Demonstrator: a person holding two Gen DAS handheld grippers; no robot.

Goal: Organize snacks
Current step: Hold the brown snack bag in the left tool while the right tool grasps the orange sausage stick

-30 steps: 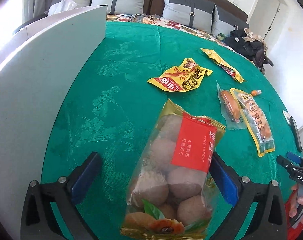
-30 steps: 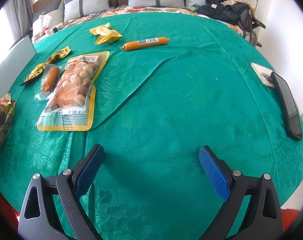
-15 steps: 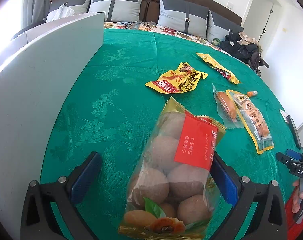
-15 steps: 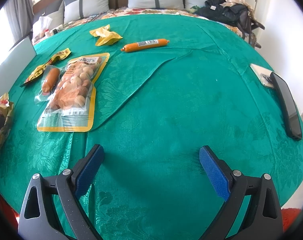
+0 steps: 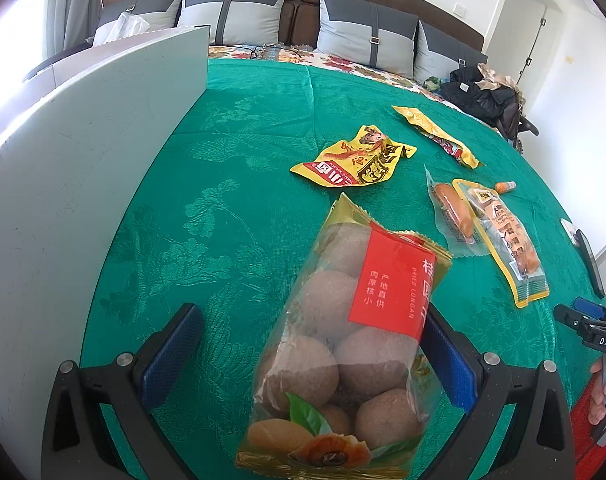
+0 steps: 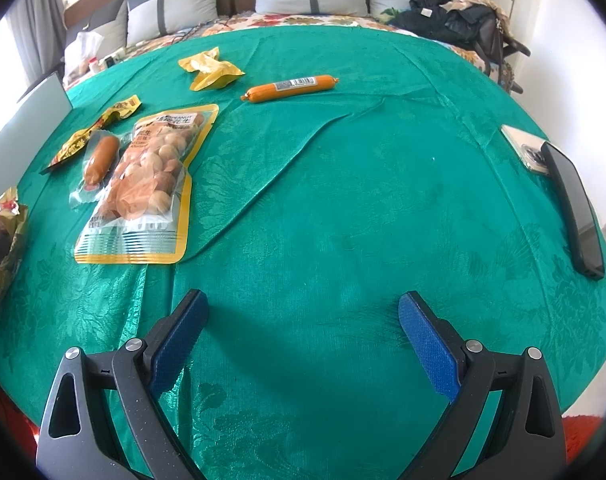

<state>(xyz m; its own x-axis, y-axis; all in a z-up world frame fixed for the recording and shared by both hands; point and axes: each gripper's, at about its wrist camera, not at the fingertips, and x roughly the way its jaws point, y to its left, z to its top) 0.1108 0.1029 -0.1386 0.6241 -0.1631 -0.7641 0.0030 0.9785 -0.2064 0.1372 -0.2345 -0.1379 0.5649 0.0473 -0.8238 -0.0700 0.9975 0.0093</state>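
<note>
A clear bag of dried longan with a red label lies between the fingers of my left gripper and leans on the right pad. The jaws stand wide apart. The right wrist view shows that bag at its far left edge. My right gripper hovers open over bare green cloth. On the cloth lie a peanut bag, a sausage in a clear pouch, an orange sausage stick, a crumpled yellow packet and a long yellow packet.
A tall white panel stands along the left of the green cloth. A black slab-like device and a phone lie at the right edge. Pillows and a dark heap of clothes are behind. A hand holds the right gripper.
The left wrist view has tilted up a little, showing more of the headboard; the longan bag keeps its place between the fingers. The right gripper has barely moved.
</note>
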